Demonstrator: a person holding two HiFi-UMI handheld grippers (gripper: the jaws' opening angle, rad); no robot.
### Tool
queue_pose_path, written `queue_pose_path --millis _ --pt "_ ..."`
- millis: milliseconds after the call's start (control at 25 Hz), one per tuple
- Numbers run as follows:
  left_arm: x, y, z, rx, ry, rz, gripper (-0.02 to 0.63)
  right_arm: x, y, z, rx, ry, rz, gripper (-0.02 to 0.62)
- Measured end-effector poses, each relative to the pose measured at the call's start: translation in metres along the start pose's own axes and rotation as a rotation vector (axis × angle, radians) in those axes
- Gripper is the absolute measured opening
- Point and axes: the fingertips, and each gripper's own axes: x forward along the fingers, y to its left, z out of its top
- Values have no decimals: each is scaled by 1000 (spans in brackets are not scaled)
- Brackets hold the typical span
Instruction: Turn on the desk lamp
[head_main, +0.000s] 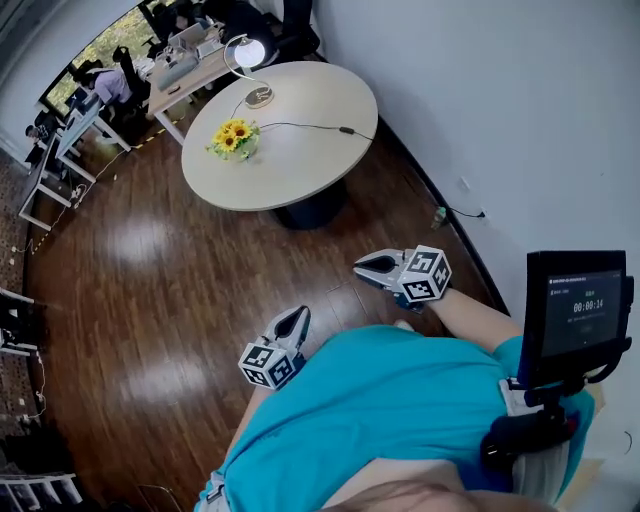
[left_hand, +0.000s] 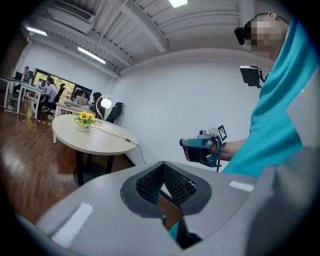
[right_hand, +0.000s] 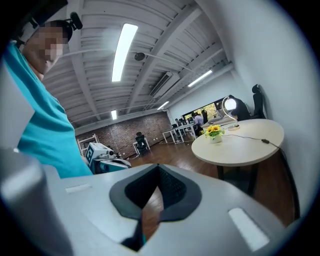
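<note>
Desk lamp (head_main: 250, 52) is seen at round table's (head_main: 300, 150) far edge, well apart from tongs; right gripper (head_main: 368, 268) is held nearer than left gripper (head_main: 297, 320); both are pressed closed, empty.

round table (head_main: 300, 170) | on it: lit desk lamp (head_main: 259, 96); sunflower pot (head_main: 233, 138); cable (head_main: 345, 130)

Desk lamp (head_main: 249, 53) is lit, its round head glowing bright white. A thin curved neck rises from a flat disc base, upright at the far edge of the round table (head_main: 300, 165), cord (head_main: 300, 125) trailing across the top.
</note>
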Motion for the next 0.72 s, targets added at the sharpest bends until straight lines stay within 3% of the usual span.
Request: queue_pose_path --millis 120,520,720 --pt "-27 7 -1 -12 16 -7 23 18 19 -2 46 0 -3 2" --pt "-26 27 -1 -51 -80 58 23 26 11 -2 -31 59 55 0" --pt "-19 24 -4 -41 -77 68 23 19 8 -3 -52 65 73 2"
